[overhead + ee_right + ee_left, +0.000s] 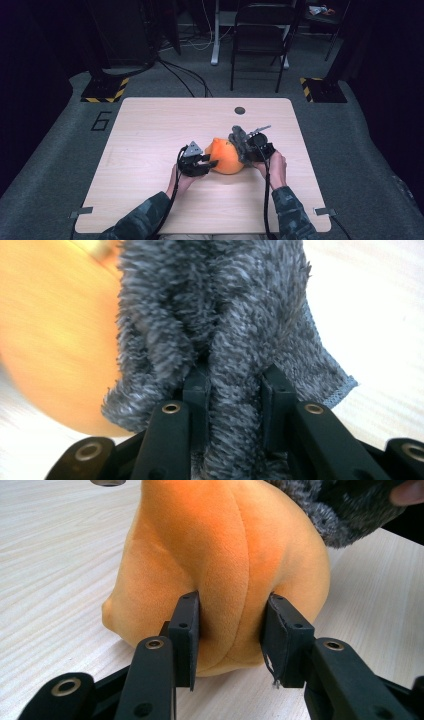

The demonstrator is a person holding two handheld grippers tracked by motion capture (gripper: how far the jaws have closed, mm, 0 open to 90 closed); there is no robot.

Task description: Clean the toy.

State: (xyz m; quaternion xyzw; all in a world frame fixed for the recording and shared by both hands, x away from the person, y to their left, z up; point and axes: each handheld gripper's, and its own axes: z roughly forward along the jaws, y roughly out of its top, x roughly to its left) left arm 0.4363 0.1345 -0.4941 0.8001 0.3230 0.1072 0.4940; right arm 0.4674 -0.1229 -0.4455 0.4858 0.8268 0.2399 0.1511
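An orange plush toy point(226, 156) lies near the middle of the wooden table point(150, 130). My left gripper point(207, 162) is shut on its left side; in the left gripper view the two black jaws pinch a fold of the orange plush toy point(235, 555). A fuzzy grey cloth point(241, 141) drapes over the toy's right side. My right gripper point(252, 150) is shut on the grey cloth point(225, 325), whose pile bulges between the jaws. The orange toy point(45, 340) shows behind it.
A dark round hole point(239, 110) sits in the table near its far edge. A folding chair point(260, 35) and cables stand on the floor beyond. Black-and-yellow striped bases point(106, 90) flank the far corners.
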